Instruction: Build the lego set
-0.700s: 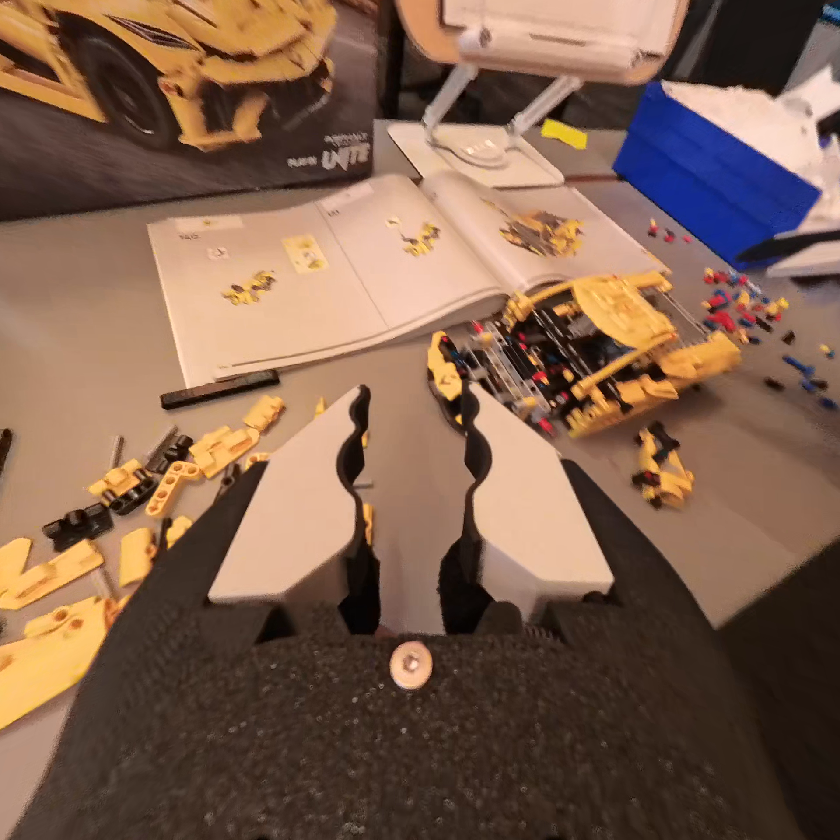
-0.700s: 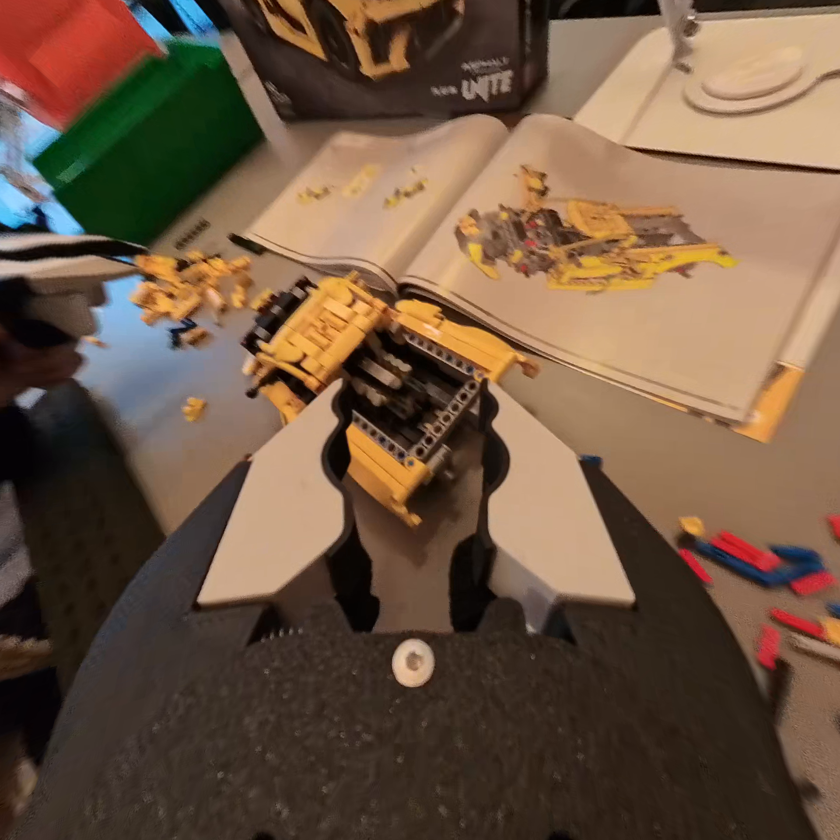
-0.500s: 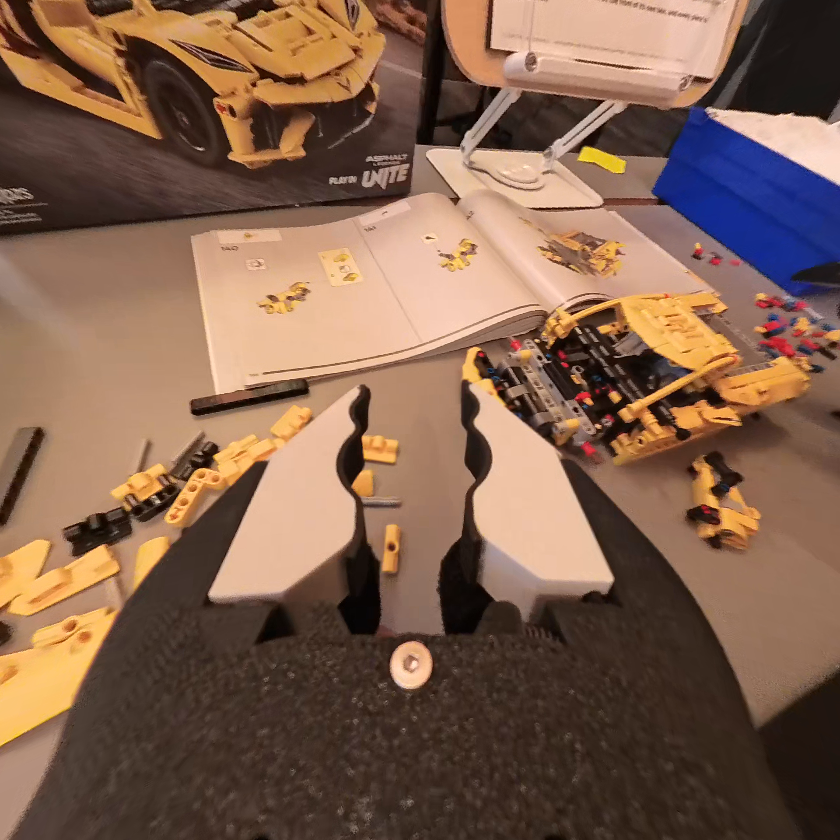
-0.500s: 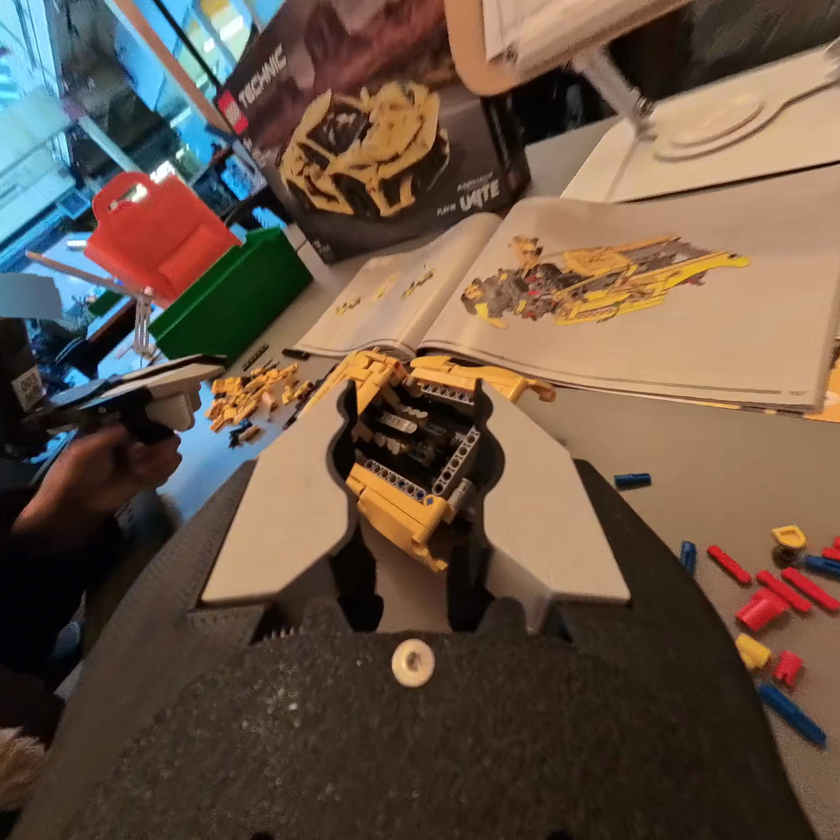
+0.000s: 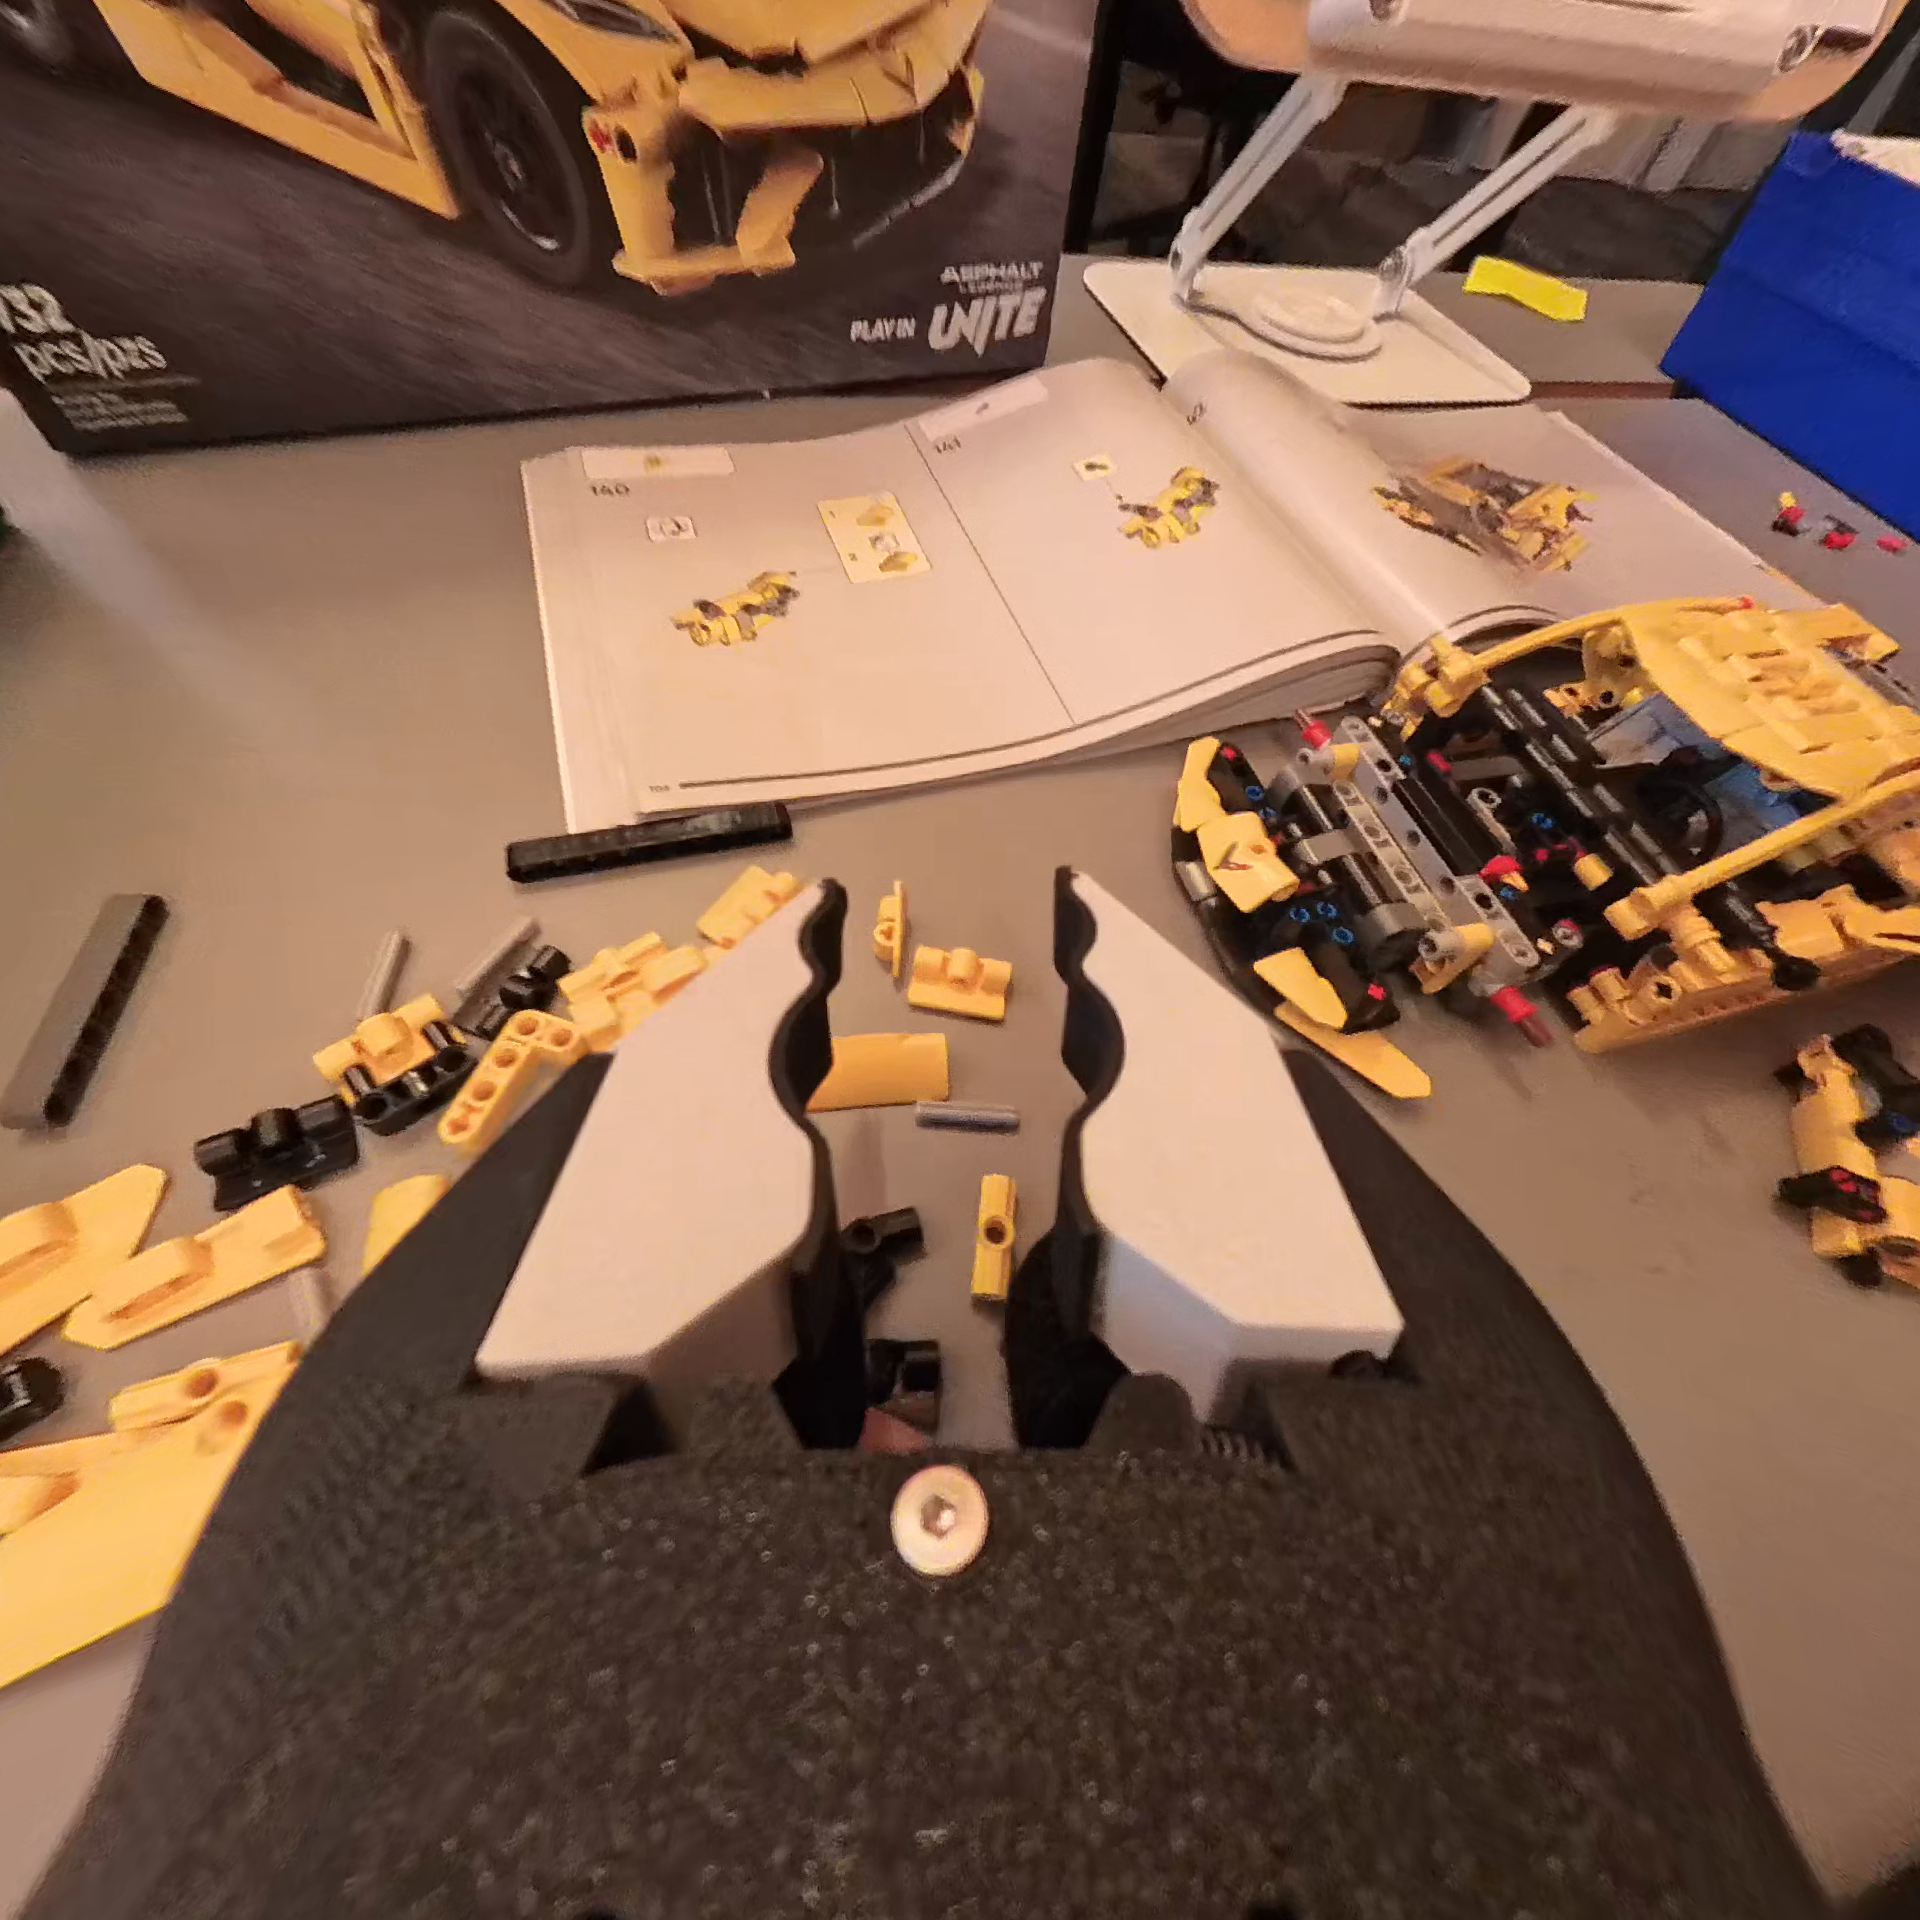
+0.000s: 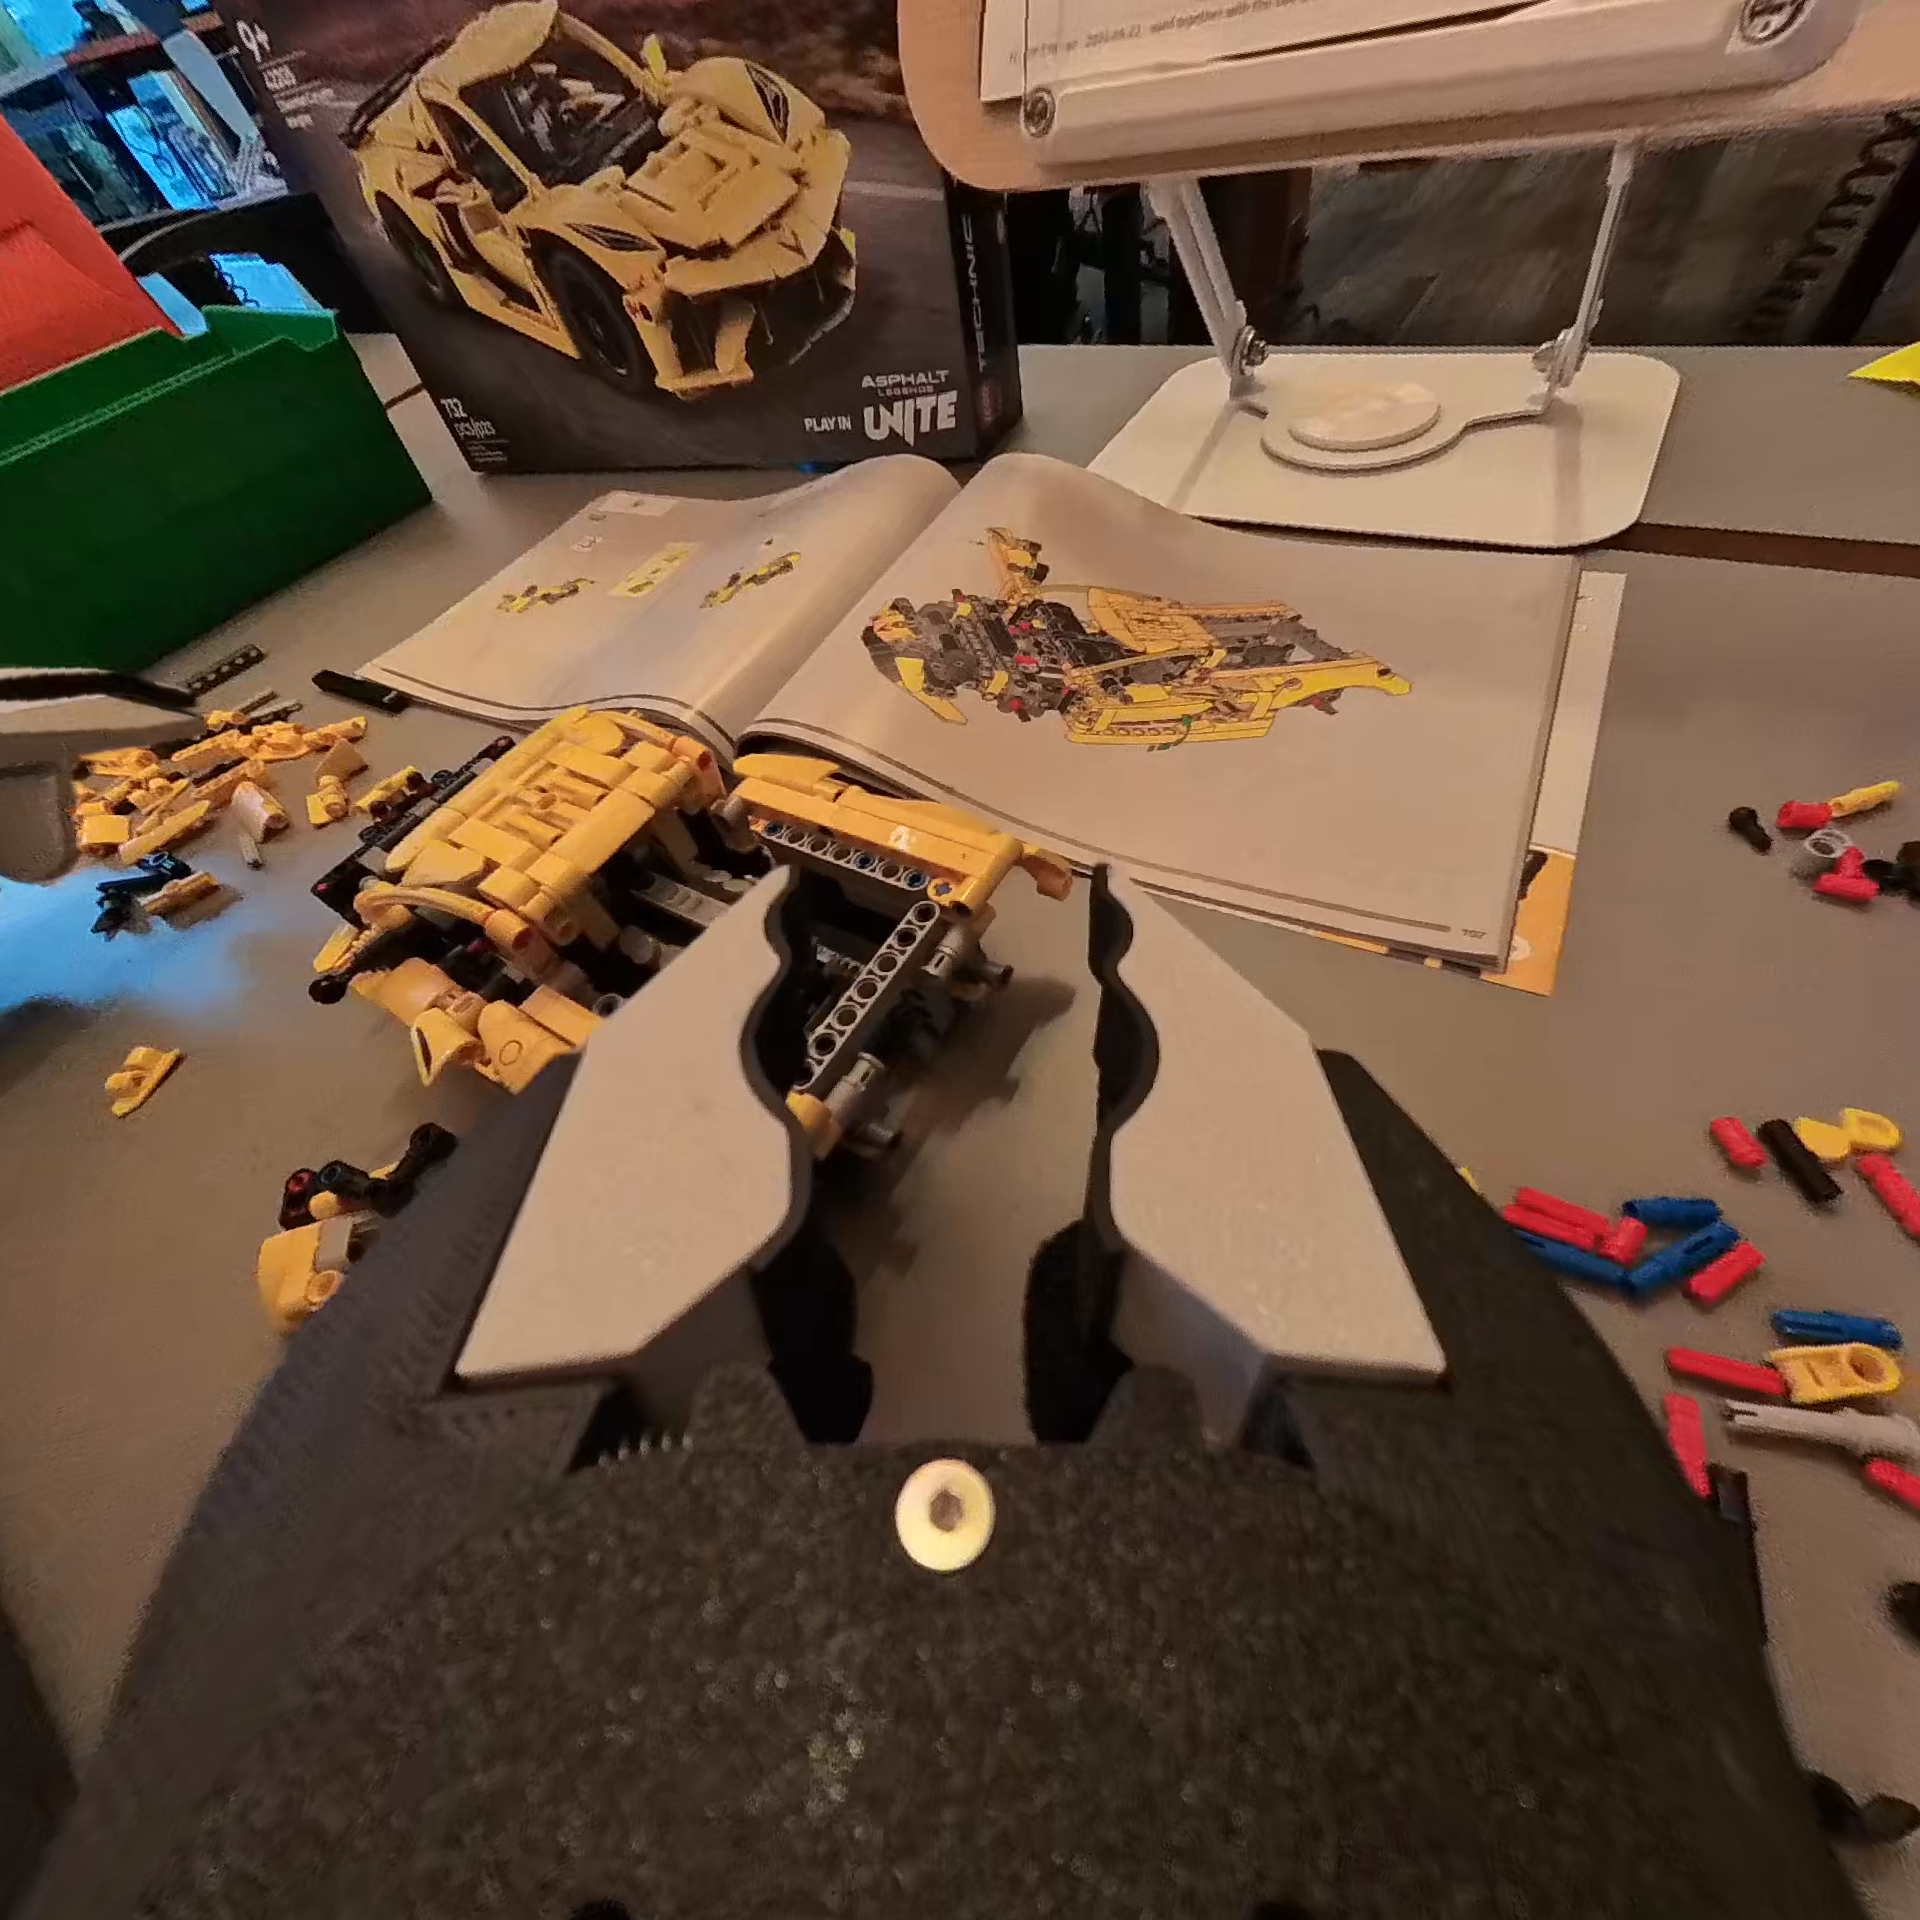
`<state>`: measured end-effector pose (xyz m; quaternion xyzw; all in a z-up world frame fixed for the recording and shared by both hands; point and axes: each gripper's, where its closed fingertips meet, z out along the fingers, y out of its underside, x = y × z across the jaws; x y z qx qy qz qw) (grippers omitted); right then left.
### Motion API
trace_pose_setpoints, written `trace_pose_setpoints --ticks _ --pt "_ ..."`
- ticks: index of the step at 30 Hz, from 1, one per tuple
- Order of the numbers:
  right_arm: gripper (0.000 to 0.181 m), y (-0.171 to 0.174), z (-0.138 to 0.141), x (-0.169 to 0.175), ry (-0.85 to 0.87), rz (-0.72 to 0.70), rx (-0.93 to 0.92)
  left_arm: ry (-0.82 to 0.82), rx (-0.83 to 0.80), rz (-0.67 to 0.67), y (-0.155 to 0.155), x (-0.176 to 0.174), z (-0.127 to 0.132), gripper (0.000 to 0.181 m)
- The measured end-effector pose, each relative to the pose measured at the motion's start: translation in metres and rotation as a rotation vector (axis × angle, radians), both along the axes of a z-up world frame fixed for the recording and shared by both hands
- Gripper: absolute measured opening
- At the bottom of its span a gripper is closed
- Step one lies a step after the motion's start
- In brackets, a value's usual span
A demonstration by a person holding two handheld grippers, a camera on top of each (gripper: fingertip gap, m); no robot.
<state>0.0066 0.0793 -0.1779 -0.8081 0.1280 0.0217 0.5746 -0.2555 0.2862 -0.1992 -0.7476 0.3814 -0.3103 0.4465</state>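
Observation:
The part-built yellow lego car (image 5: pixel 1558 831) lies on the grey table in front of the open instruction booklet (image 5: pixel 935 623). My left gripper (image 5: pixel 945 894) is open and empty, low over loose yellow pieces (image 5: pixel 958 977); a yellow connector (image 5: pixel 994 1236) and a grey pin (image 5: pixel 966 1115) lie between its fingers. My right gripper (image 6: pixel 940 883) is open and empty. The rear frame of the car (image 6: pixel 540 862) reaches into the gap by its left finger (image 6: pixel 665 1091); the right finger is clear of it. The left gripper (image 6: pixel 62 717) shows at the far left of the right wrist view.
The set's box (image 6: pixel 675 260) and a white stand (image 6: pixel 1382 436) stand behind the booklet (image 6: pixel 1195 727). A green bin (image 6: pixel 177 499) is at the left, a blue bin (image 5: pixel 1808 312) at the right. Red and blue pins (image 6: pixel 1662 1247) lie right; a small yellow subassembly (image 5: pixel 1849 1164) lies by the car. The grippers' ends are close to 35 centimetres from one another.
My left gripper has moved forward and left over the loose yellow pieces, which now lie between its fingers. My right gripper has levelled out and shifted right of the car's rear. Both stay open.

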Motion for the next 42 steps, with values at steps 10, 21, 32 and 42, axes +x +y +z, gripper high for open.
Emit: trace_pose_setpoints --ticks 10,21,32,42 --pt "0.052 0.001 0.004 -0.003 -0.027 0.012 0.021 -0.023 -0.027 -0.114 -0.02 0.011 0.0 0.04" --pt "0.041 -0.01 -0.025 -0.147 -0.107 0.477 -0.197 -0.112 0.018 -0.671 -0.162 0.053 0.027 0.04" --pt "0.04 -0.02 -0.064 -0.181 -0.127 0.549 -0.431 -0.139 0.144 -0.511 -0.128 0.055 0.023 0.04" --pt "0.024 -0.013 -0.067 -0.182 -0.328 0.512 -0.446 -0.147 0.006 -0.553 -0.138 0.053 0.02 0.039"
